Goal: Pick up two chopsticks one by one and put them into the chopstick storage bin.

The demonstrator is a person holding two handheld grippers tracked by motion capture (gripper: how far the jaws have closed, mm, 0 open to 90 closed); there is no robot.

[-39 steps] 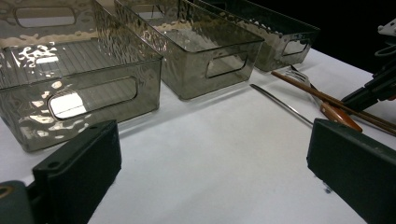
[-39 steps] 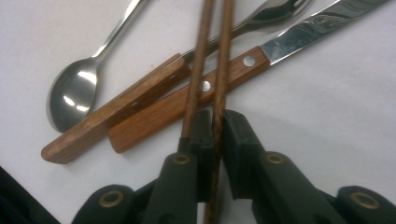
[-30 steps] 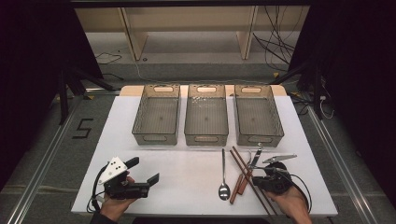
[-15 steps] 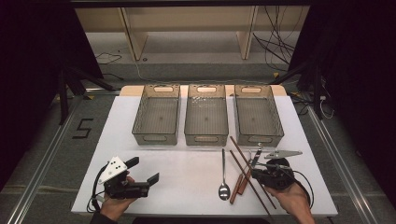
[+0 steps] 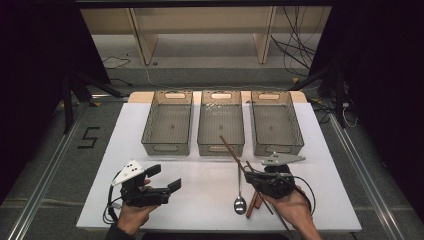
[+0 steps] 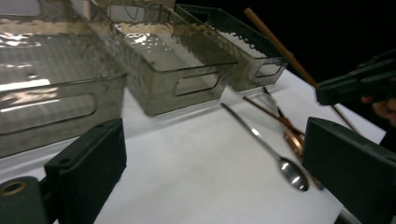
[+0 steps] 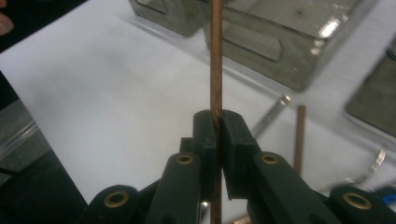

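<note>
My right gripper (image 5: 251, 176) is shut on a long brown chopstick (image 5: 231, 150) and holds it clear of the white table (image 5: 200, 170). The stick's far end slants up toward the middle bin (image 5: 220, 122). In the right gripper view the pads clamp the chopstick (image 7: 215, 56) at mid-length. A second brown chopstick (image 5: 252, 204) and a metal spoon (image 5: 240, 202) lie on the table beside that hand. My left gripper (image 5: 165, 178) hovers at the front left, open, with nothing between its fingers. Past its jaws lie the spoon (image 6: 292, 170) and the raised chopstick (image 6: 280, 44).
Three clear grey bins stand in a row at the back of the table: left (image 5: 167, 122), middle, right (image 5: 276, 122). They look empty. Another metal utensil (image 6: 272, 100) lies near the chopsticks. Bare white tabletop stretches between the two hands.
The right gripper has risen and shifted toward the bins, lifting the chopstick off the table so that it slants upward. The left gripper has risen a little.
</note>
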